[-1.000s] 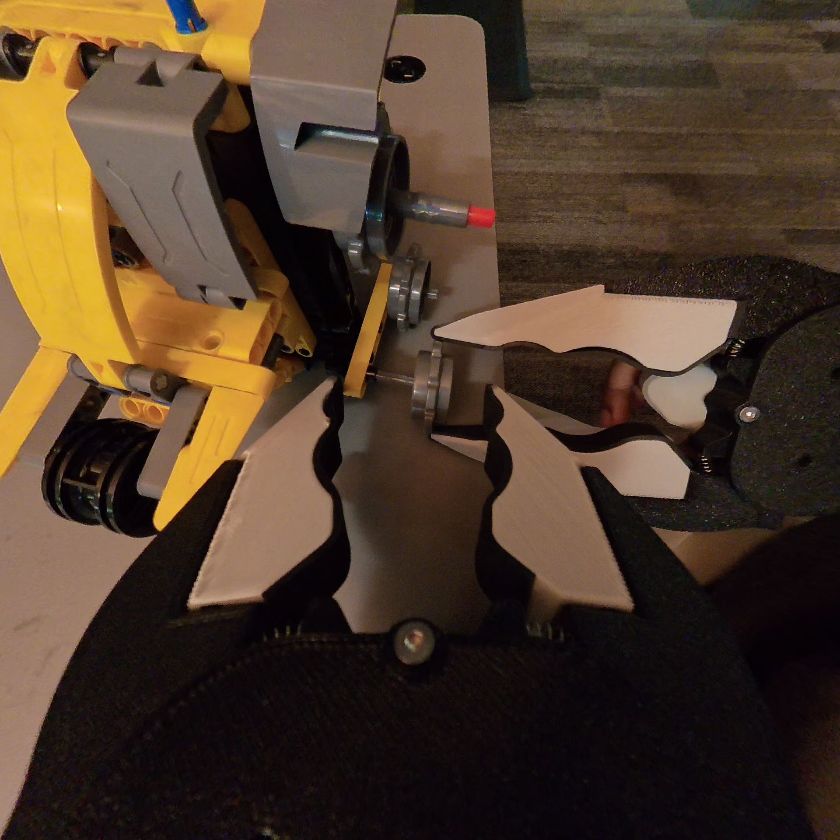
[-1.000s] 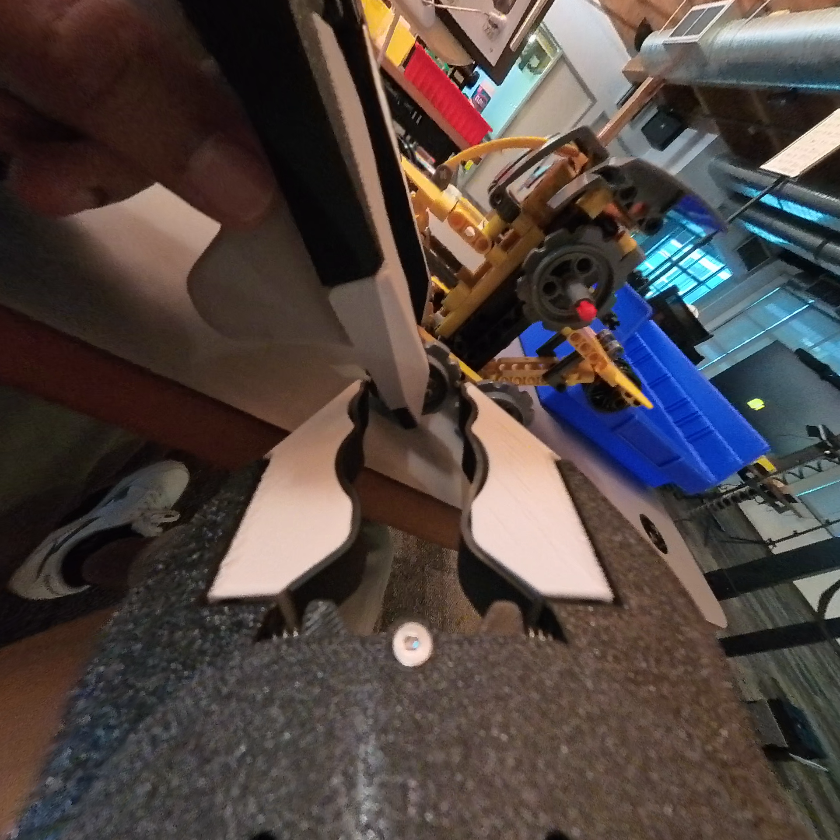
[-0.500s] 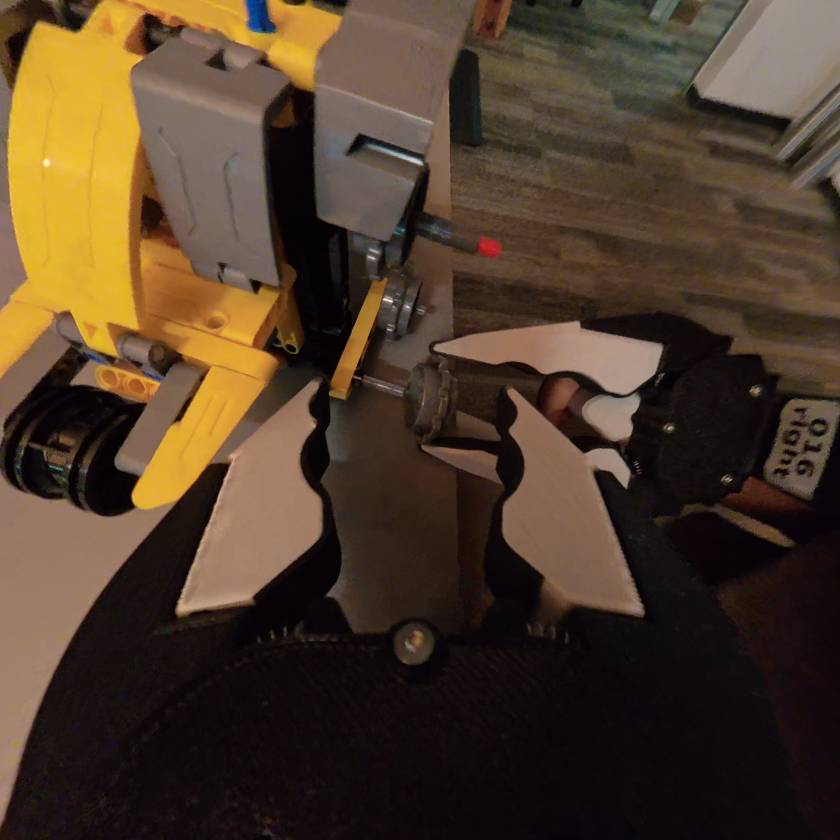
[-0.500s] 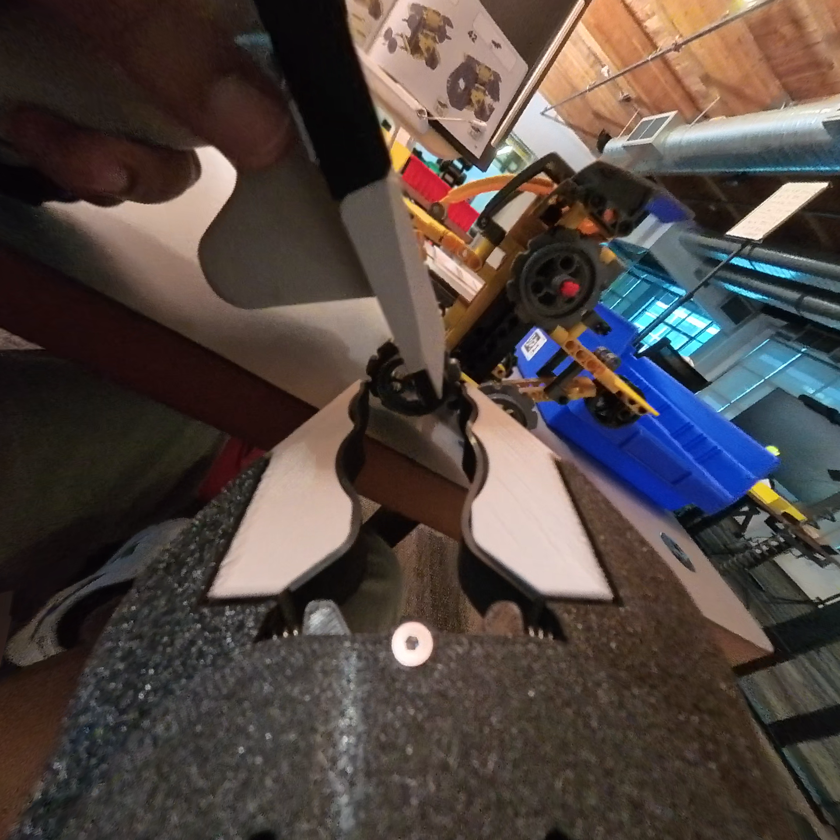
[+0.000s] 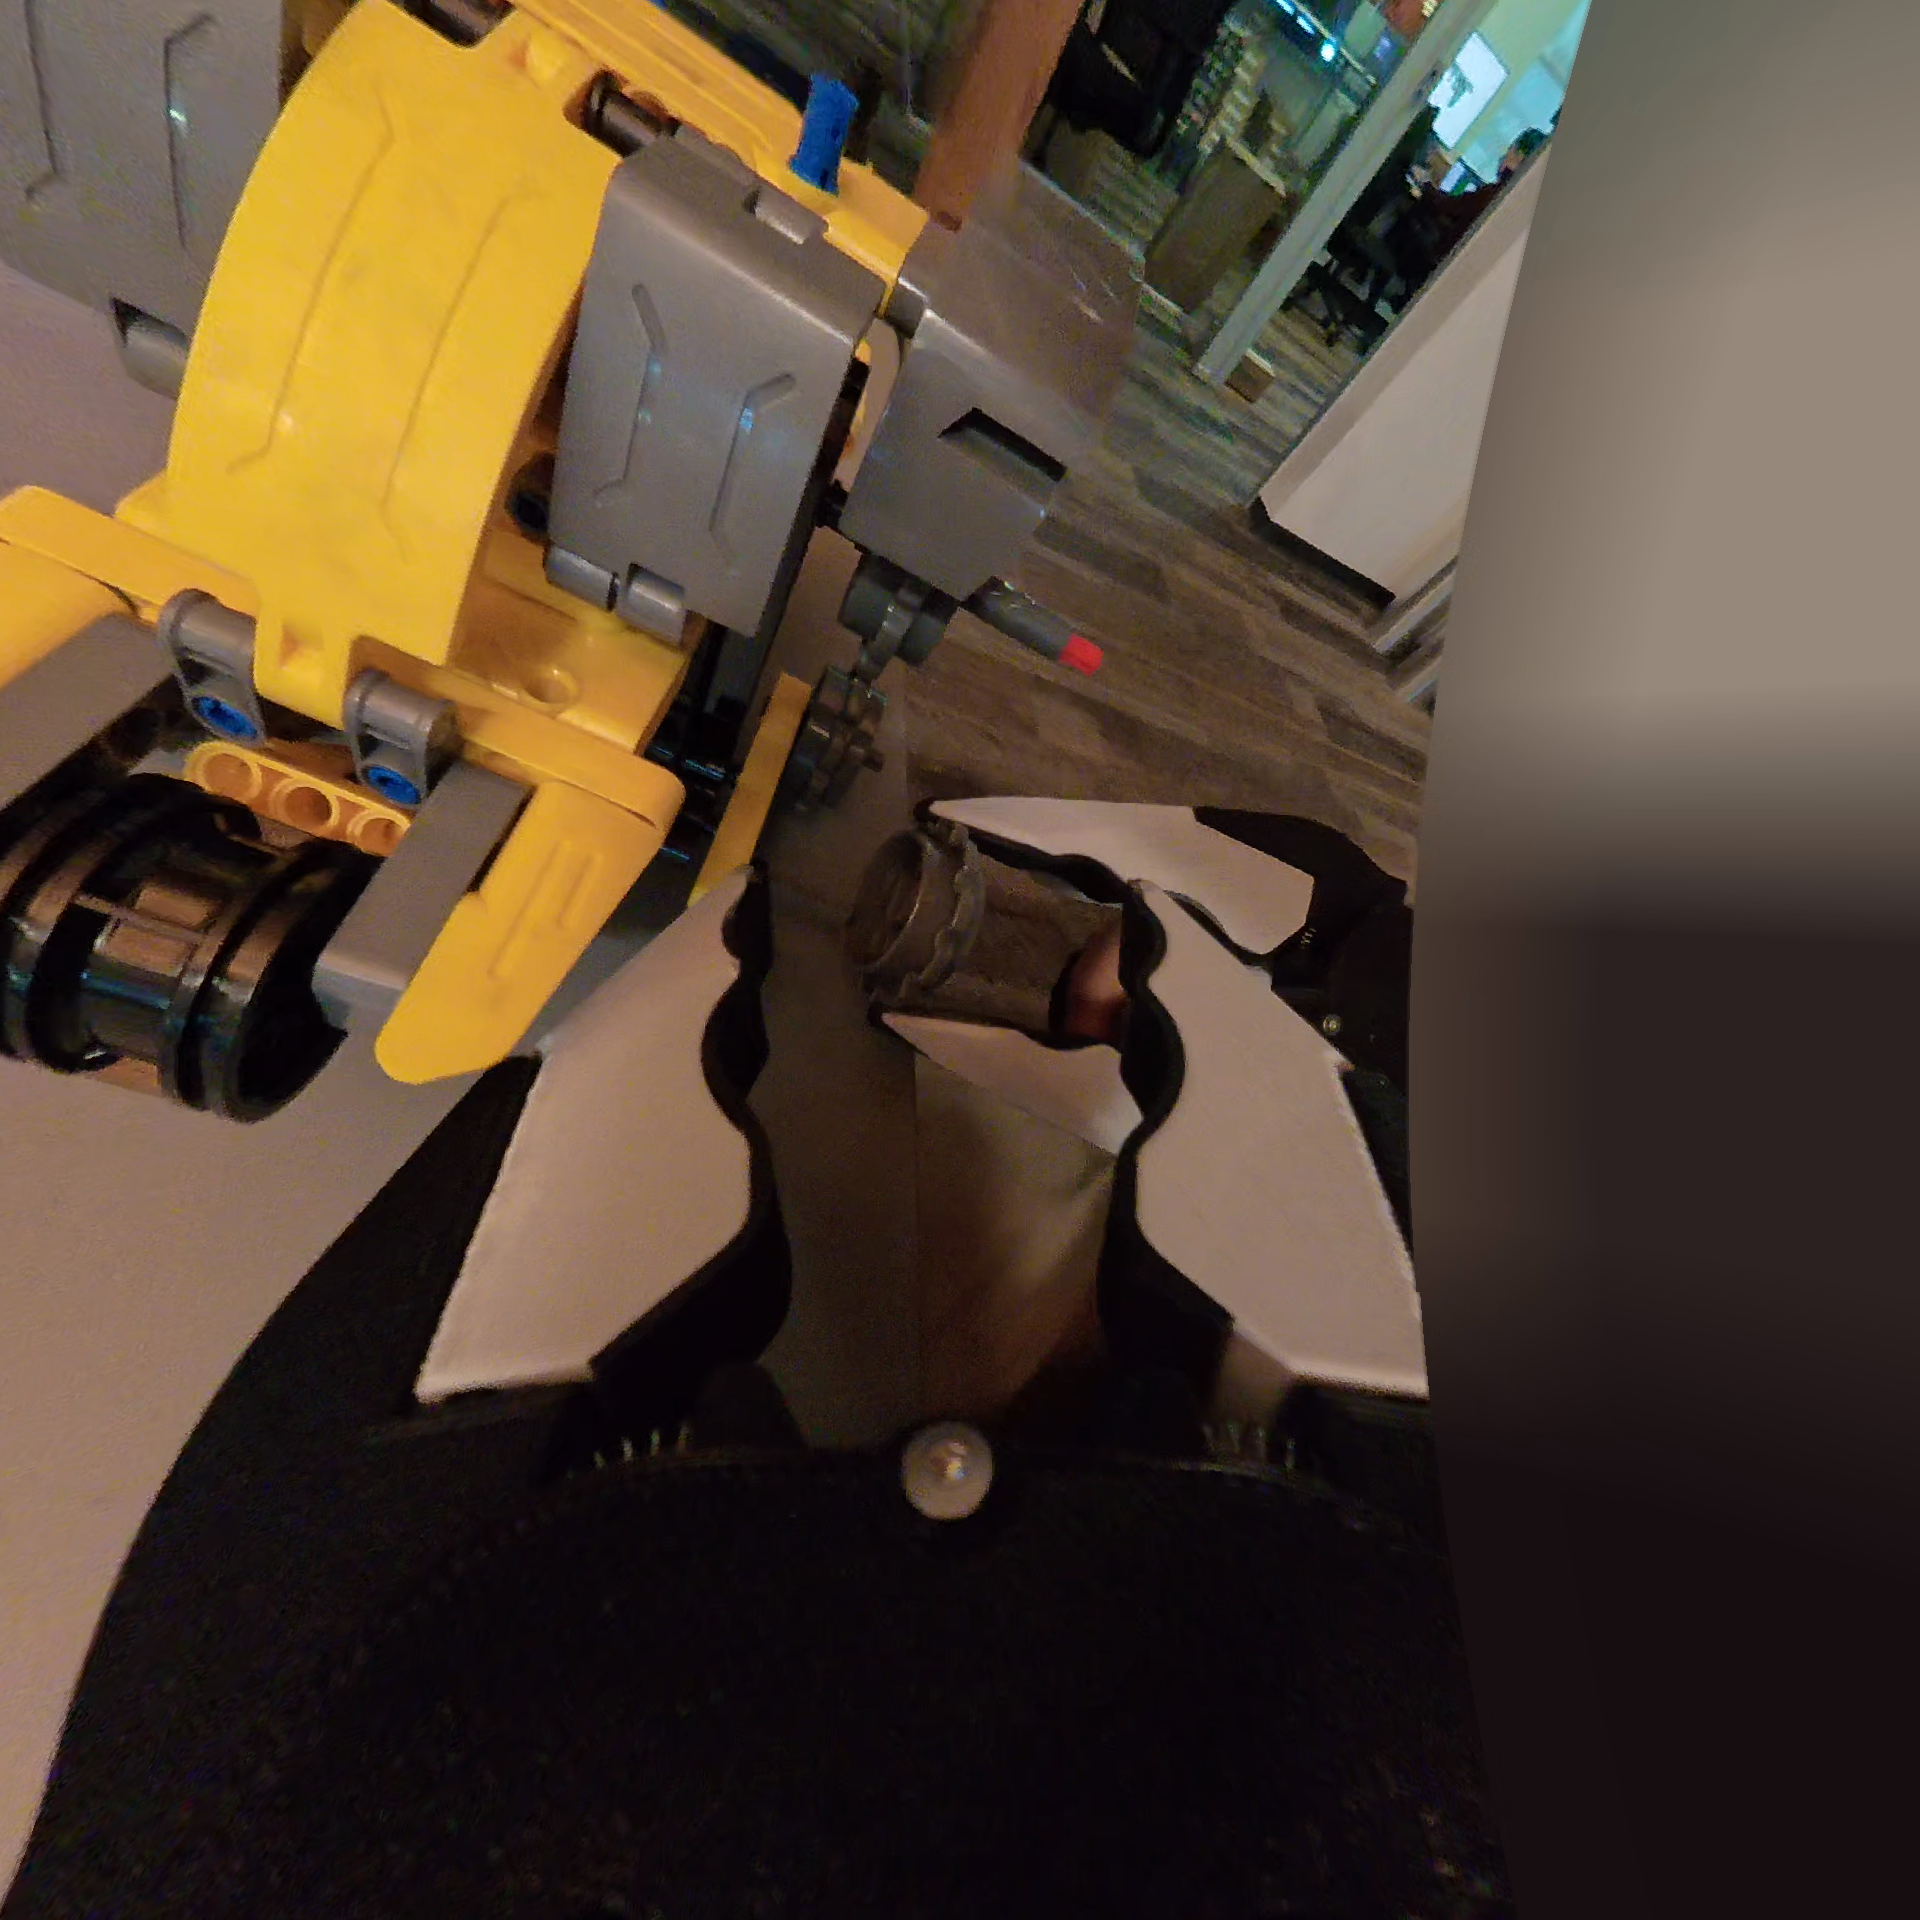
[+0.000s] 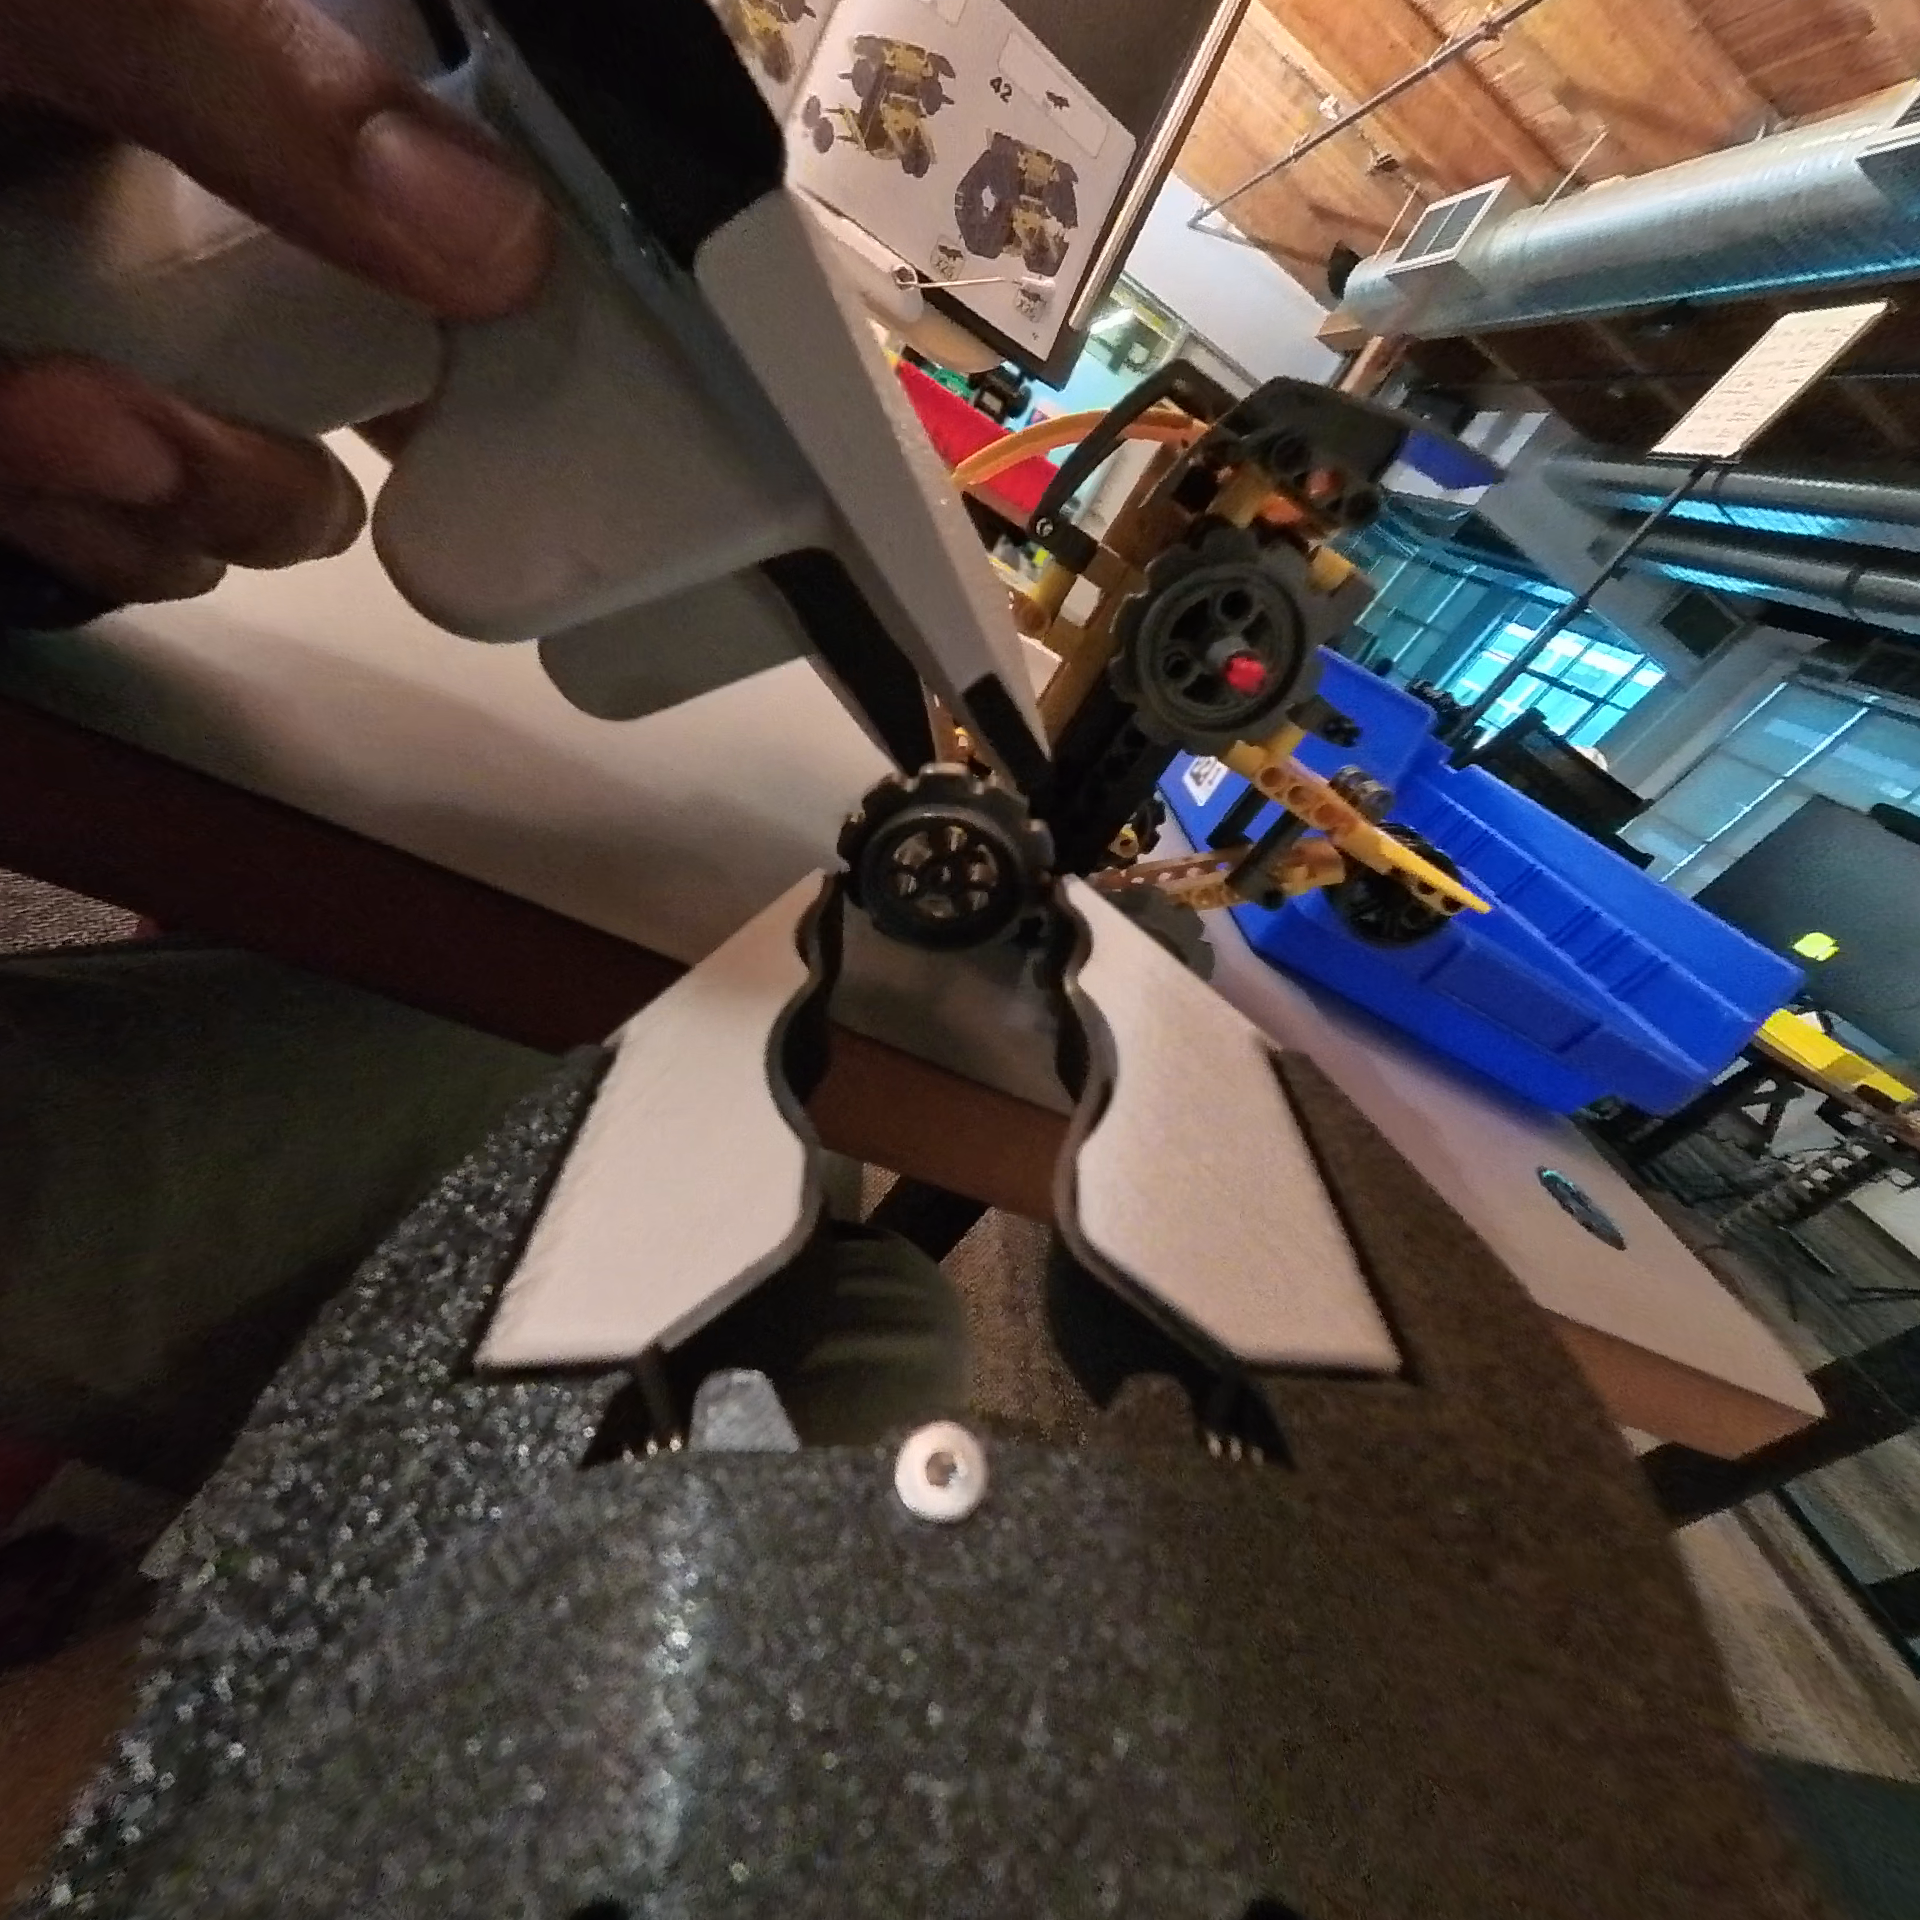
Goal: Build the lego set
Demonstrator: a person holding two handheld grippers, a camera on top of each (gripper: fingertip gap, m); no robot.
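Note:
My right gripper (image 6: 945, 883) is shut on a small grey toothed wheel (image 6: 943, 878) at its fingertips, just off the table's edge. In the left wrist view that wheel (image 5: 914, 925) sits clamped between the right gripper's white fingers (image 5: 1101, 831). My left gripper (image 5: 940, 888) is open, its tips on either side of the wheel without touching it. A yellow and grey brick-built vehicle (image 5: 416, 416) stands on the pale table (image 5: 156, 1299), just left of the wheel. A hand (image 6: 312, 156) holds the left gripper, one finger (image 6: 914, 499) of which reaches down to the wheel.
On the vehicle, a grey axle with a red tip (image 5: 1081, 655) sticks out towards the floor side, above another toothed wheel (image 5: 842, 727). A blue bin (image 6: 1507, 935) stands on the table behind the vehicle (image 6: 1216, 634). A picture sheet (image 6: 956, 135) hangs above.
The toothed wheel sat on a thin axle at the vehicle's yellow beam; now it is apart from the beam in my right gripper. Both views have tilted upward.

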